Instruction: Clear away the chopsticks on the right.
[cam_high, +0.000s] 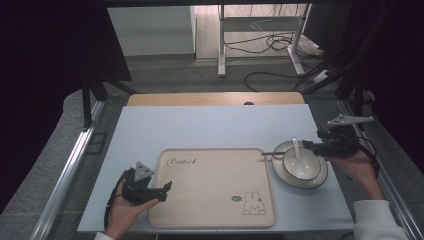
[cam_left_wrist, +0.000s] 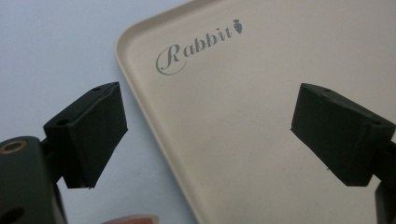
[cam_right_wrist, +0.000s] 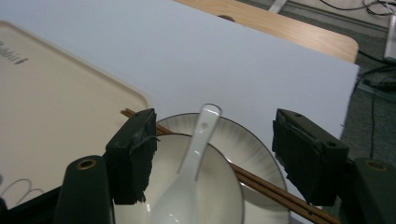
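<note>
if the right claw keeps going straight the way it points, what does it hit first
Most likely the white spoon standing in the bowl: its handle rises between the open jaws of the right claw. The chopsticks lie just behind it on the plate. Depth is hard to judge.

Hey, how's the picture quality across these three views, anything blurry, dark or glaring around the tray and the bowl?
High view: surroundings are very dark, the tray and bowl evenly lit, slightly soft. Left gripper view: the Rabbit lettering reads clearly, the near jaws look soft. Right gripper view: the spoon shows mild glare, the chopsticks stay fairly sharp.
</note>
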